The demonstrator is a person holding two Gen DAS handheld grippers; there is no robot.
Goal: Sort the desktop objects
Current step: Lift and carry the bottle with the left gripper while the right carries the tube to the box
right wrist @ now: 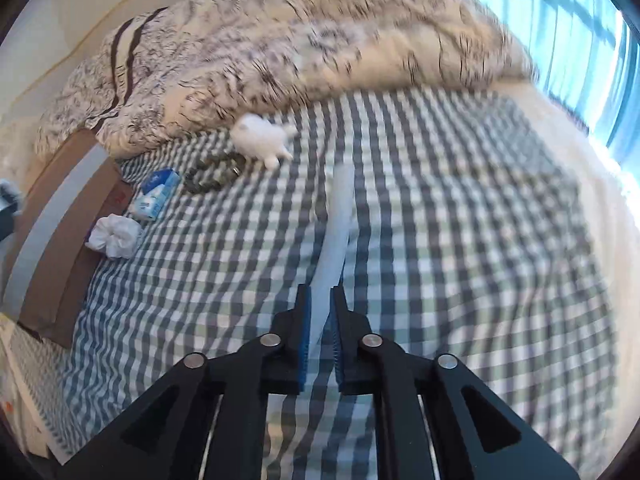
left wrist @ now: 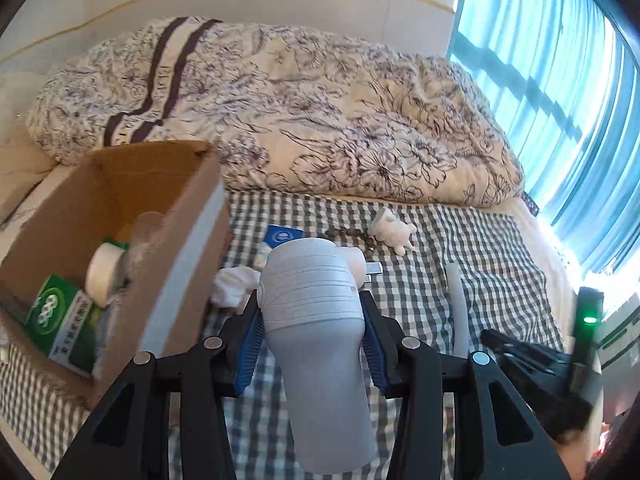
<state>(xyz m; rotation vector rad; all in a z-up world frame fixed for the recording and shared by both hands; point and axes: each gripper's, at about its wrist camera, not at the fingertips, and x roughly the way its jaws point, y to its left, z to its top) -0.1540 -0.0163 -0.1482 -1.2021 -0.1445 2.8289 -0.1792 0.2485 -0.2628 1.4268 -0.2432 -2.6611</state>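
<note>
My left gripper [left wrist: 311, 304] is shut on a grey ribbed bottle-like cylinder [left wrist: 316, 328], held just right of an open cardboard box [left wrist: 188, 240]. My right gripper [right wrist: 321, 300] is shut on the near end of a long white tube [right wrist: 338, 220] that lies along the checked sheet; the same tube [left wrist: 458, 300] shows in the left wrist view. On the sheet lie a crumpled white tissue [right wrist: 114, 236], a small blue-and-white carton [right wrist: 156, 194], a dark bead bracelet [right wrist: 212, 176] and a white plush toy [right wrist: 262, 138].
The box holds a green carton [left wrist: 60, 320] and a roll of white tape [left wrist: 102, 272]. A bunched floral duvet [left wrist: 280, 100] fills the far side of the bed. Blue curtains [left wrist: 560, 80] hang at the right. The checked sheet [right wrist: 460, 220] stretches bare to the right.
</note>
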